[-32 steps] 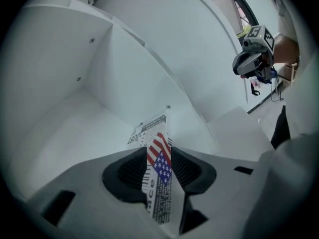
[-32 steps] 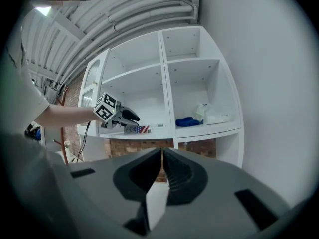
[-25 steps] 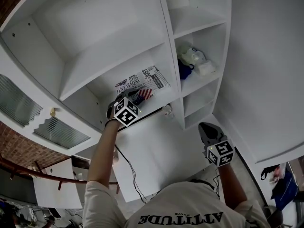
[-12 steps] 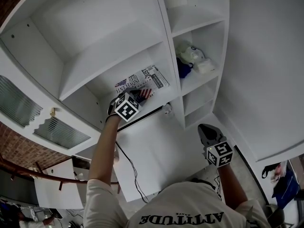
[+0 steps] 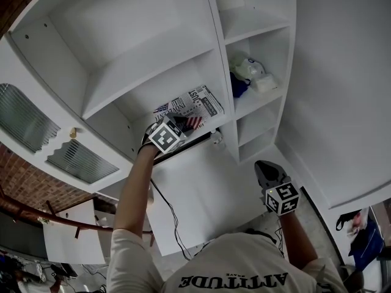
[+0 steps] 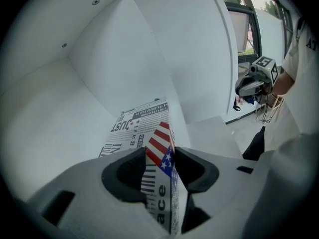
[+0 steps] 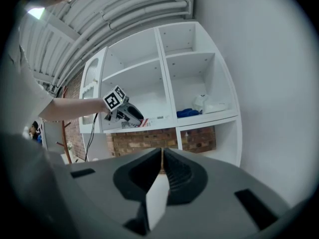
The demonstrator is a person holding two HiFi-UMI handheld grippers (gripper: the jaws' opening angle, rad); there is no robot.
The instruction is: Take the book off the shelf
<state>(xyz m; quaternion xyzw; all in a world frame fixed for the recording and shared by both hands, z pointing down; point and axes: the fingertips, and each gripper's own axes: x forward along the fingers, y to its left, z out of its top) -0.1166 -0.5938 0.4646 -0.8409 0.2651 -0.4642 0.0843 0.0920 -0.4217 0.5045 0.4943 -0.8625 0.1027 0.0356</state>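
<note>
The book (image 5: 197, 104), with a newspaper-print cover and a flag motif, lies flat on the middle shelf (image 5: 153, 81) of the white bookcase. My left gripper (image 5: 178, 126) reaches up to its near edge. In the left gripper view the book's (image 6: 137, 126) flagged corner fills the gap of the left gripper (image 6: 160, 156), and the closing jaws touch it on both sides. My right gripper (image 5: 263, 165) hangs lower at the right, shut and empty. In the right gripper view the right gripper (image 7: 162, 156) points at the bookcase, where the left gripper (image 7: 130, 114) shows at the book (image 7: 149, 121).
A blue thing and white bundles (image 5: 249, 75) fill the compartment right of the book. A cabinet door with ribbed glass (image 5: 27, 124) stands open at the left. A thin cable (image 5: 166, 215) hangs below the shelf. A plain white wall (image 5: 342, 90) borders the bookcase on the right.
The left gripper has slid a little farther over the book's near edge. The book still lies on the shelf. The right gripper has stayed where it was.
</note>
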